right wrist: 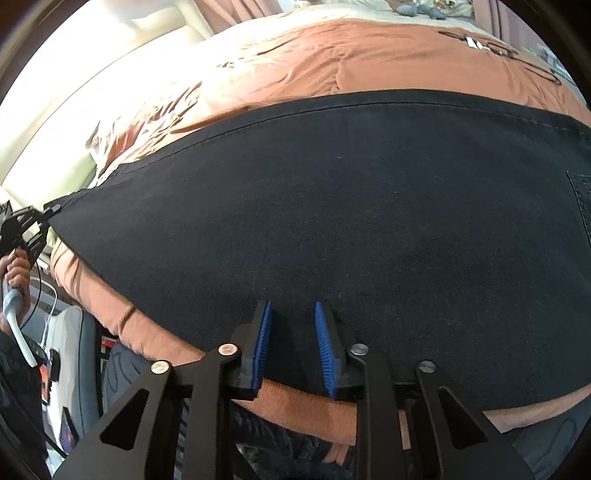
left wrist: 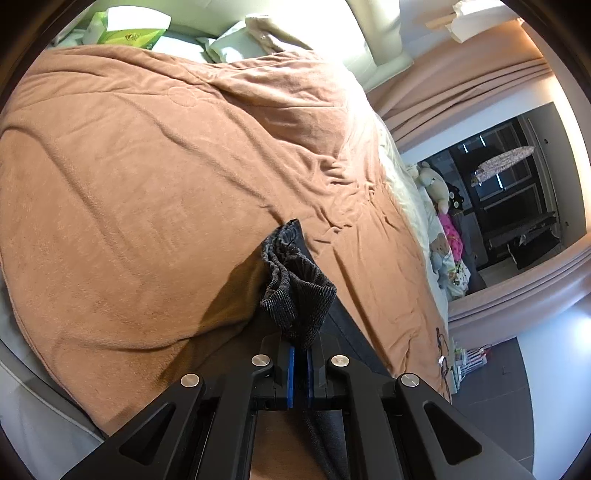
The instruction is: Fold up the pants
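Dark navy pants (right wrist: 351, 221) lie spread flat across the brown blanket (right wrist: 332, 59) on the bed. My left gripper (left wrist: 300, 349) is shut on the ribbed cuff end of the pants (left wrist: 295, 291), which bunches up above the blue pads. In the right wrist view the left gripper (right wrist: 55, 208) shows at the far left, pinching the pants' end. My right gripper (right wrist: 293, 314) is open, its blue pads (right wrist: 262, 339) standing over the near edge of the pants, with nothing between them.
The brown blanket (left wrist: 147, 184) covers most of the bed. Pillows (left wrist: 236, 40) and a green pack (left wrist: 125, 33) lie at the headboard. Stuffed toys (left wrist: 439, 192) sit along the bed's far side by a window (left wrist: 517, 206). A chair and cables (right wrist: 62, 332) stand beside the bed.
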The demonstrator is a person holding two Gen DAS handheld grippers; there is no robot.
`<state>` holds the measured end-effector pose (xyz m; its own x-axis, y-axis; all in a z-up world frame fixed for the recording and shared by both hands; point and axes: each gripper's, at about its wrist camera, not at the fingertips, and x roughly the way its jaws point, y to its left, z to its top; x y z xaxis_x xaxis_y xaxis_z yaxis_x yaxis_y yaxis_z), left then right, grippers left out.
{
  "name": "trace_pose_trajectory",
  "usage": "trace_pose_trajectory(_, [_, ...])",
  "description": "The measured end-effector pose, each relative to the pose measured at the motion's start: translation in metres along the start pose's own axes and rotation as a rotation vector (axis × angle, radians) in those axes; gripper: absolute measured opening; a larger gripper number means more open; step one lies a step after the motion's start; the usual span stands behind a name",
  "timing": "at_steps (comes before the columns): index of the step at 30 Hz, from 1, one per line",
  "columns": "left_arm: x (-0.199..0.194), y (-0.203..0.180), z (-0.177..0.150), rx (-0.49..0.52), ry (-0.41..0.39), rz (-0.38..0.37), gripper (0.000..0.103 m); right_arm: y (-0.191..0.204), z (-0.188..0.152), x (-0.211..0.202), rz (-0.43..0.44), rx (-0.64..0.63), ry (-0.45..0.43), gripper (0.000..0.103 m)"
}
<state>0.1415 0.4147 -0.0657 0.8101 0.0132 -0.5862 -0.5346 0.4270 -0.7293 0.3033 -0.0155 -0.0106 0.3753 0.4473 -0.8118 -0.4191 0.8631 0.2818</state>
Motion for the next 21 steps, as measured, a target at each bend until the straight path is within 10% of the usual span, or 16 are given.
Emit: trace_pose_trajectory(21, [0.018,0.027,-0.005,-0.076,0.018,0.031,0.004,-0.020,0.123,0.070,-0.075,0.081,0.047,0.013])
